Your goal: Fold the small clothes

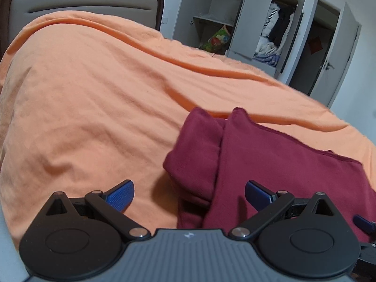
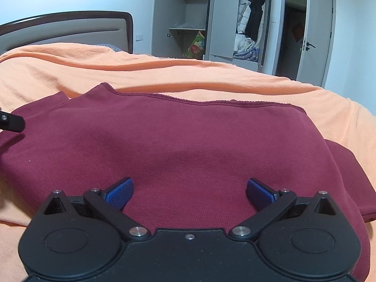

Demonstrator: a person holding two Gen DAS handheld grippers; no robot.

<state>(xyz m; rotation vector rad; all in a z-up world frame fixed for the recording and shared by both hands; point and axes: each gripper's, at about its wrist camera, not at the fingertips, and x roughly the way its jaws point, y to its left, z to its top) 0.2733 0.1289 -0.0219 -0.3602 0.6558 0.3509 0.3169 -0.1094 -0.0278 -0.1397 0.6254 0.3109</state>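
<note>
Maroon knit: the garment [image 2: 188, 141] lies spread on the orange bedspread [image 1: 82, 105], roughly flat, probably so its edges can be found and paired for folding.
Left edge: in the left wrist view a sleeve or side panel [image 1: 195, 152] is already doubled in beside the main body, with a raised fold ridge running toward the camera.
Left gripper [image 1: 189, 193]: fingers spread wide and holding nothing; it hovers over the folded left edge, one blue pad [image 1: 121, 195] above bare bedspread and the other above cloth, so it looks placed to straddle that edge.
Right gripper [image 2: 189, 192]: also released and empty, poised low above the middle of the garment; whether it touches the cloth I cannot tell.
Far hem: a ribbed edge [image 2: 211, 102] runs straight across the far side, well apart from both grippers.
Likely step: between grasps, choosing the next edge to lift.
Risk: soft bedding underneath may bunch up with the pinch.
Background: open wardrobe [image 2: 211, 23] with hanging clothes, not involved.
</note>
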